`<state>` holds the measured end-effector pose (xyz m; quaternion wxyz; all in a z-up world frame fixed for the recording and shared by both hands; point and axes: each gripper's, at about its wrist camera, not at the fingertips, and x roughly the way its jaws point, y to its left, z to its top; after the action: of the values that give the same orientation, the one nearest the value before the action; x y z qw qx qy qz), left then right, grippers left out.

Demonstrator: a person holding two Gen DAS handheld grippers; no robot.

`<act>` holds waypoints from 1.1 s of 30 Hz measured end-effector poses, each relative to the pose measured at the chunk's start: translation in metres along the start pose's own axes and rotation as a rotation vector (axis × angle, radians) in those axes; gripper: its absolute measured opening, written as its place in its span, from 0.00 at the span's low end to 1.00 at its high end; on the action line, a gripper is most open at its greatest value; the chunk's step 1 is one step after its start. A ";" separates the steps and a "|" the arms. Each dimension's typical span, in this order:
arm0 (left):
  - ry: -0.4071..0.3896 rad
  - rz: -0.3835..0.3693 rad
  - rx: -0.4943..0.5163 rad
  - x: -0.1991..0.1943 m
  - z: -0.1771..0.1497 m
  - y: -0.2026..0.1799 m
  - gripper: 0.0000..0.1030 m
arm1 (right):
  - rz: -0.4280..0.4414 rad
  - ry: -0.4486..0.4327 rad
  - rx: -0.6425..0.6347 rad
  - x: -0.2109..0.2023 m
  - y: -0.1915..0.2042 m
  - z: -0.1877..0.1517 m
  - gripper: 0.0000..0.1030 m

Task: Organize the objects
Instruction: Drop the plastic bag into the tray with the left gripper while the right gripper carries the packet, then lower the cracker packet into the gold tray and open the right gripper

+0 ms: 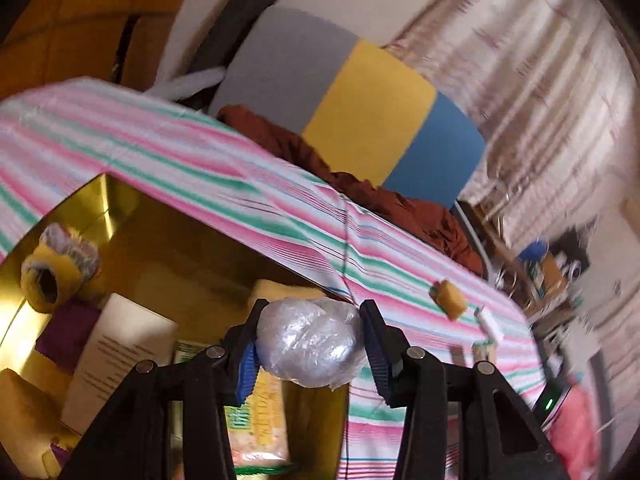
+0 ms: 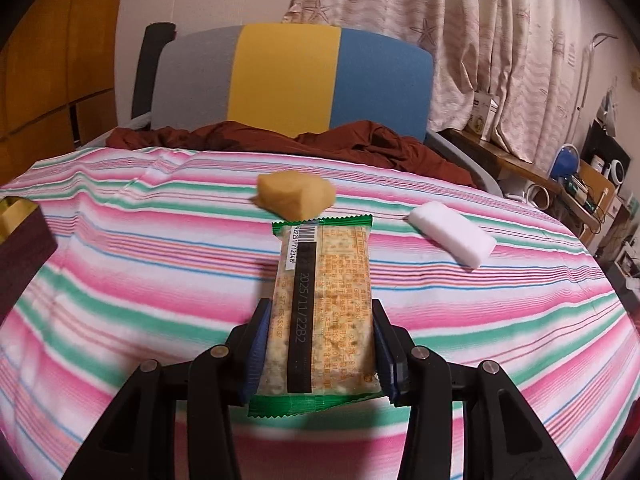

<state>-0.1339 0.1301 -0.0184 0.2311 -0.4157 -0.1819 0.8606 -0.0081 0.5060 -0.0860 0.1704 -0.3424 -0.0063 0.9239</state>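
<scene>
My left gripper (image 1: 310, 334) is shut on a round ball wrapped in clear plastic (image 1: 308, 344), held above a gold-lined box (image 1: 120, 204). The box holds a yellow roll (image 1: 56, 272), a white card (image 1: 116, 356), a purple piece (image 1: 68, 332) and a snack packet (image 1: 260, 420). My right gripper (image 2: 320, 340) is shut on a green-edged cracker packet (image 2: 324, 308), held over the striped cloth (image 2: 160, 264). A yellow sponge-like lump (image 2: 294, 196) and a white block (image 2: 452, 240) lie on the cloth beyond it; both also show in the left wrist view, the lump (image 1: 450, 296) and the block (image 1: 490, 324).
A grey, yellow and blue chair back (image 2: 288, 80) stands behind the table with a rust-brown cloth (image 2: 280, 136) on the seat. Curtains (image 2: 480, 40) hang at the back right. A cluttered shelf (image 2: 580, 192) is at the right. The box's purple edge (image 2: 20, 256) shows at the left.
</scene>
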 end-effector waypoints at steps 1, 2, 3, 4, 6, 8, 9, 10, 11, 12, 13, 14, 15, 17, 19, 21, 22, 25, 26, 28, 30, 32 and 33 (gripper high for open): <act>0.016 -0.011 -0.022 0.003 0.004 0.006 0.45 | 0.001 0.004 -0.004 -0.001 0.002 -0.001 0.45; 0.017 -0.020 -0.057 0.003 0.009 0.015 0.45 | 0.000 0.006 -0.009 -0.002 0.005 -0.003 0.45; 0.011 -0.023 -0.076 0.003 0.011 0.020 0.45 | 0.000 0.008 -0.012 -0.003 0.006 -0.003 0.45; 0.009 -0.023 -0.087 0.004 0.014 0.025 0.45 | -0.001 0.010 -0.015 -0.003 0.008 -0.004 0.45; 0.006 0.015 -0.084 0.007 0.022 0.033 0.45 | -0.003 0.013 -0.020 -0.004 0.011 -0.007 0.45; 0.002 0.042 -0.082 0.012 0.029 0.040 0.46 | -0.007 0.019 -0.023 -0.004 0.014 -0.009 0.45; 0.008 0.071 -0.086 0.015 0.032 0.044 0.50 | -0.010 0.022 -0.025 -0.004 0.016 -0.010 0.45; 0.006 0.102 -0.104 0.018 0.034 0.048 0.52 | -0.012 0.025 -0.028 -0.004 0.017 -0.010 0.45; 0.007 0.115 -0.123 0.021 0.035 0.052 0.55 | -0.015 0.028 -0.032 -0.004 0.019 -0.011 0.45; 0.013 0.124 -0.143 0.024 0.035 0.058 0.58 | -0.019 0.032 -0.038 -0.004 0.020 -0.012 0.45; 0.017 0.132 -0.162 0.026 0.035 0.062 0.60 | -0.022 0.035 -0.043 -0.003 0.022 -0.012 0.45; 0.017 0.139 -0.181 0.028 0.035 0.066 0.62 | -0.024 0.037 -0.051 -0.003 0.024 -0.013 0.45; 0.016 0.143 -0.194 0.029 0.035 0.071 0.63 | -0.026 0.039 -0.056 -0.003 0.025 -0.013 0.45; 0.019 0.126 -0.211 0.029 0.032 0.076 0.63 | -0.031 0.040 -0.070 -0.004 0.029 -0.014 0.45; 0.016 0.105 -0.215 0.024 0.030 0.079 0.63 | -0.037 0.038 -0.084 -0.004 0.032 -0.014 0.45; 0.005 0.097 -0.203 0.016 0.027 0.077 0.63 | -0.043 0.036 -0.099 -0.004 0.034 -0.015 0.45; -0.006 0.091 -0.195 0.010 0.025 0.076 0.63 | -0.046 0.036 -0.104 -0.004 0.035 -0.015 0.45; -0.040 0.072 -0.174 -0.016 0.021 0.073 0.63 | -0.051 0.035 -0.115 -0.004 0.036 -0.015 0.45; -0.053 0.072 -0.163 -0.028 0.019 0.072 0.63 | -0.051 0.034 -0.115 -0.004 0.036 -0.015 0.45; -0.070 0.083 -0.142 -0.046 0.019 0.069 0.63 | -0.047 0.030 -0.113 -0.005 0.035 -0.015 0.45; -0.086 0.117 -0.121 -0.070 0.017 0.067 0.63 | -0.044 0.024 -0.109 -0.006 0.034 -0.015 0.45; -0.112 0.163 -0.091 -0.096 0.012 0.064 0.63 | -0.039 0.019 -0.105 -0.007 0.034 -0.015 0.45; -0.136 0.196 -0.069 -0.113 0.008 0.062 0.63 | -0.037 0.015 -0.102 -0.008 0.034 -0.015 0.45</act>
<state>-0.0942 0.0158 0.0264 0.1186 -0.3800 -0.1854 0.8984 -0.0039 0.4703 -0.0966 0.1696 -0.3575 -0.0585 0.9165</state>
